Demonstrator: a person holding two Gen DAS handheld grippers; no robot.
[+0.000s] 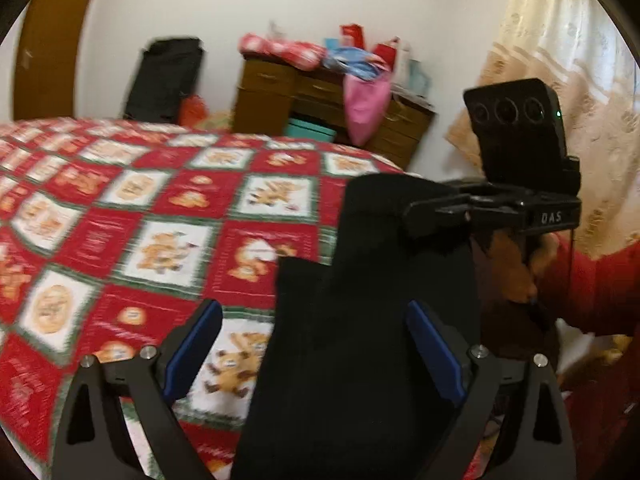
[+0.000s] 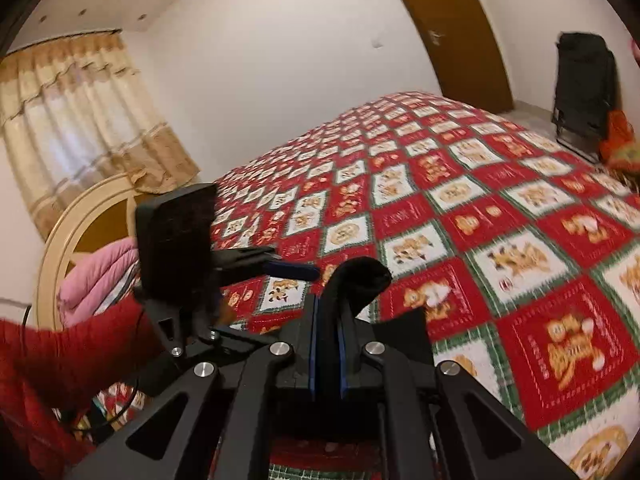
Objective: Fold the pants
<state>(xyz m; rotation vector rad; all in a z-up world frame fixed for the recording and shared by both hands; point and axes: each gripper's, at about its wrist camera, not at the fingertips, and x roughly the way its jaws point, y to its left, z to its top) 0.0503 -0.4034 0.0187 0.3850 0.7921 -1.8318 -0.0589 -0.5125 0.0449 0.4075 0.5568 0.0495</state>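
Right gripper (image 2: 328, 344): blue pads pressed together on a fold of the black pants (image 1: 360, 340), gripping them. In the right wrist view a bunched end of the cloth (image 2: 360, 276) sticks up past the fingertips. In the left wrist view the same gripper (image 1: 424, 212) sits at the right, clamped on the top of the garment, with the person's hand (image 1: 516, 264) on its handle and a red sleeve (image 1: 592, 288) behind.

Pants: held up off the bed, hanging from the right gripper above the near edge of the bedspread (image 1: 140, 220). How much of the lower part rests on the bed cannot be told; the views are motion-blurred.

Left gripper (image 1: 316, 356): jaws spread wide. The hanging cloth passes between them, lying close to the right-hand blue pad (image 1: 432, 356), with a clear gap to the other pad. No grip is visible. In the right wrist view this gripper (image 2: 292, 270) appears just beside the right one, with one blue finger showing.

Surroundings: red, white and green patchwork bedspread with bear motifs. Wooden dresser (image 1: 280, 96) beyond the far edge of the bed, a pink cloth (image 1: 364, 108) hanging from it. Beige curtain (image 1: 560, 60) at the right. Black bag (image 1: 164, 76) against the wall.
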